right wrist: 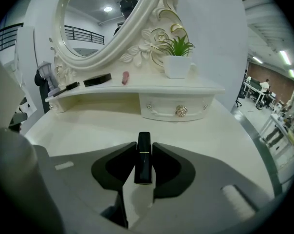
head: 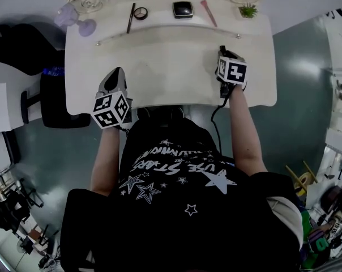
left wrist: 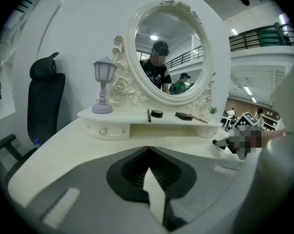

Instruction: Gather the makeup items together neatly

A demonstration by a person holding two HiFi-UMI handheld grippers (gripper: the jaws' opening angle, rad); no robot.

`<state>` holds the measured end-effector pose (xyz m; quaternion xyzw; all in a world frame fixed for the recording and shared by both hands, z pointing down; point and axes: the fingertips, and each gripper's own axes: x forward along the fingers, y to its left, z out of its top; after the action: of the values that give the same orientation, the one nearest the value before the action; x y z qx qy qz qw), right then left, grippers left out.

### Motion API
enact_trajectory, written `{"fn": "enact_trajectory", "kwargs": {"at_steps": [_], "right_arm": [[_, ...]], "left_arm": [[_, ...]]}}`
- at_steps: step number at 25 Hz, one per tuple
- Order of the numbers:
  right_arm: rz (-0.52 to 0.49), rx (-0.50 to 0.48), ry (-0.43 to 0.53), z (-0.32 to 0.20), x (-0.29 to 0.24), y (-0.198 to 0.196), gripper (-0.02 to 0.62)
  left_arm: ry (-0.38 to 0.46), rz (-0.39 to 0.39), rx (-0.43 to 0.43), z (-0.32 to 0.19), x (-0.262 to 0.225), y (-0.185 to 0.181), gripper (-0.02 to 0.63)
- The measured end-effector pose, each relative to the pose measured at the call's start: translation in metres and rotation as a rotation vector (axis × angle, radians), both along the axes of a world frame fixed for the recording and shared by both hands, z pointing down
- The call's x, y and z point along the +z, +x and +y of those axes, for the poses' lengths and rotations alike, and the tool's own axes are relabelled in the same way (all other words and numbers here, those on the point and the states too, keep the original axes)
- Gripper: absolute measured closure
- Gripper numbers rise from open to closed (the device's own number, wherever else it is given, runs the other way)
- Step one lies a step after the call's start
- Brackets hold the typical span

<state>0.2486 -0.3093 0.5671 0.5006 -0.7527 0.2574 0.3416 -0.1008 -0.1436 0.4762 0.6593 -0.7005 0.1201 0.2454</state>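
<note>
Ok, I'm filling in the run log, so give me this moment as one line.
left gripper: jaws together, empty | right gripper: jaws closed on black lipstick

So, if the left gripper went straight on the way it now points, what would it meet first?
The left gripper would probably meet the bare tabletop, short of the raised shelf; depth is unclear.

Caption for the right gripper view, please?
Right gripper grips a black lipstick over the white vanity, potted plant behind.
</note>
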Motion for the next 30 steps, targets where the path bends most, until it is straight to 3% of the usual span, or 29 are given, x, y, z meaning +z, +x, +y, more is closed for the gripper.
{"fn": "enact_trajectory", "kwargs": {"at_steps": [14, 20, 30], "right_arm": [[-0.073, -0.017, 0.064, 0.051, -0.04, -0.105, 0.468], [-0.085, -0.009, 0.054, 0.079, -0.037, -0.151, 0.466], [-0.097, -0.001, 0.052, 0.11, -0.024, -0.229, 0.466]], "left_arm": [[0.028, 0.043, 0.108, 0.013, -0.003, -0.046, 0.604], [0.017, 0.023, 0.165, 0.024, 0.002, -0.072, 0.604], [0.006, 0.068, 0.221, 0.038, 0.013, -0.096, 0.604]]}}
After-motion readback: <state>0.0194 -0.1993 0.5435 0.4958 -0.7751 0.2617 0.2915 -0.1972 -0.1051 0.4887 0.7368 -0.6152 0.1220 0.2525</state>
